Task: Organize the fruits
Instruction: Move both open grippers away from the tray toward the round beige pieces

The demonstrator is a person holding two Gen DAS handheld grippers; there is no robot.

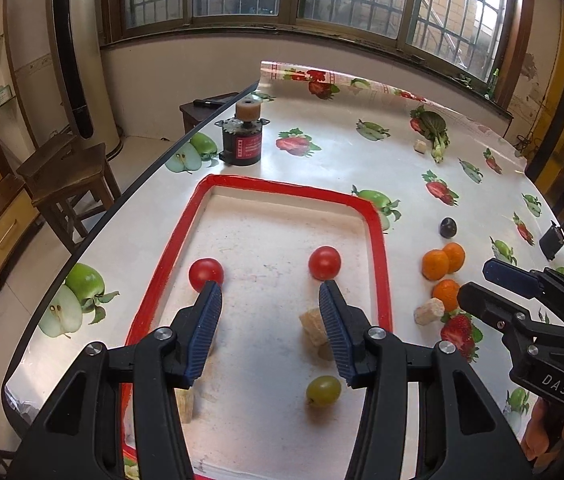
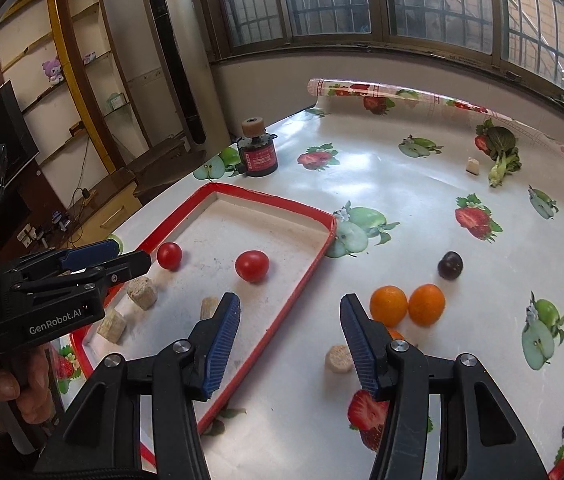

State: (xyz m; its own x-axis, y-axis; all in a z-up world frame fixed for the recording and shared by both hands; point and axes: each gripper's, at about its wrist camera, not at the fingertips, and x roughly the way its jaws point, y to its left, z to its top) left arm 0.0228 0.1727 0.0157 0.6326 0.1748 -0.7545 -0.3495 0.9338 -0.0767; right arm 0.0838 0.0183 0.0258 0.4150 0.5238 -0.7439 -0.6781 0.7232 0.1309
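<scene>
A red-rimmed white tray (image 1: 380, 248) (image 2: 302, 276) holds two red tomatoes (image 1: 206, 274) (image 1: 324, 263) (image 2: 252, 266) (image 2: 169, 256), a green grape (image 1: 323, 390) and several beige chunks (image 1: 314, 326) (image 2: 142, 292). My left gripper (image 1: 270, 292) (image 2: 130, 258) is open and empty above the tray. Right of the tray lie three oranges (image 1: 435, 265) (image 1: 455, 257) (image 1: 446, 294) (image 2: 388, 305) (image 2: 426, 304), a dark plum (image 1: 448, 227) (image 2: 450, 265) and a beige chunk (image 1: 429, 312) (image 2: 339, 358). My right gripper (image 2: 290, 306) (image 1: 478, 284) is open and empty over the tray's right rim, near the oranges.
The table has a fruit-print cloth (image 1: 342, 152). A black and red motor-like cylinder (image 1: 242, 136) (image 2: 258, 152) stands behind the tray. A green vegetable (image 1: 436, 130) (image 2: 502, 152) and a small beige chunk (image 1: 420, 145) (image 2: 472, 166) lie at the far right. A wooden stool (image 1: 66, 176) stands left of the table.
</scene>
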